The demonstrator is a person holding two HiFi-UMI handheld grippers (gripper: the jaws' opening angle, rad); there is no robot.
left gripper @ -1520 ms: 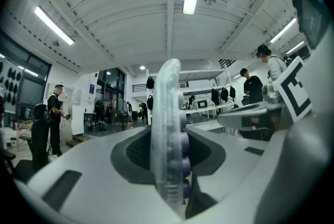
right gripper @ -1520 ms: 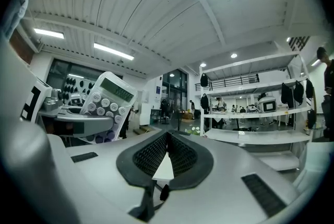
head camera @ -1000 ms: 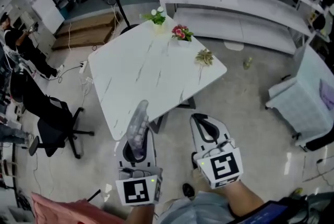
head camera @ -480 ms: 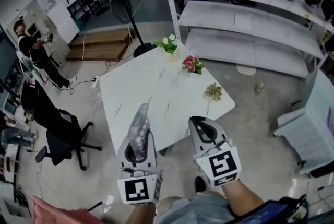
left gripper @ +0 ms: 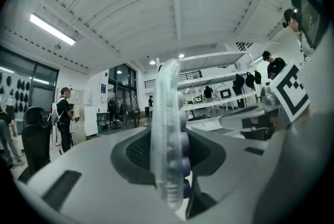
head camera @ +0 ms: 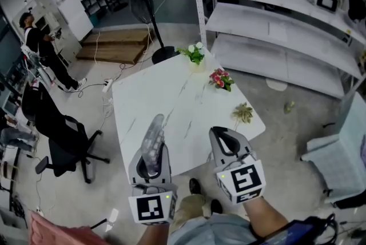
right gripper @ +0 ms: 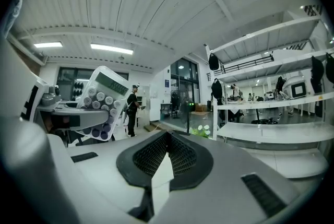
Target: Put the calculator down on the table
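The calculator [head camera: 152,141] is a clear slab with round purple keys, standing on edge between the jaws of my left gripper [head camera: 151,153], which is shut on it. In the left gripper view the calculator [left gripper: 166,139] appears edge-on, rising past the pads [left gripper: 136,152]. In the right gripper view the calculator's [right gripper: 102,103] keys and display show at the left. My right gripper [head camera: 224,138] is beside it, shut with nothing in it; its pads [right gripper: 180,157] meet. Both grippers hover level over the near edge of the white marble table [head camera: 166,101].
Three small flower pots stand along the table's far right side: white [head camera: 195,55], pink [head camera: 220,79], dried [head camera: 243,113]. A black office chair [head camera: 63,147] is to the left, a standing fan [head camera: 143,1] behind, shelving [head camera: 274,21] at the back right. A person [head camera: 40,47] stands far left.
Both grippers have moved forward towards the table; their tips now reach over its near edge. The left keeps its hold on the calculator and the right stays shut.
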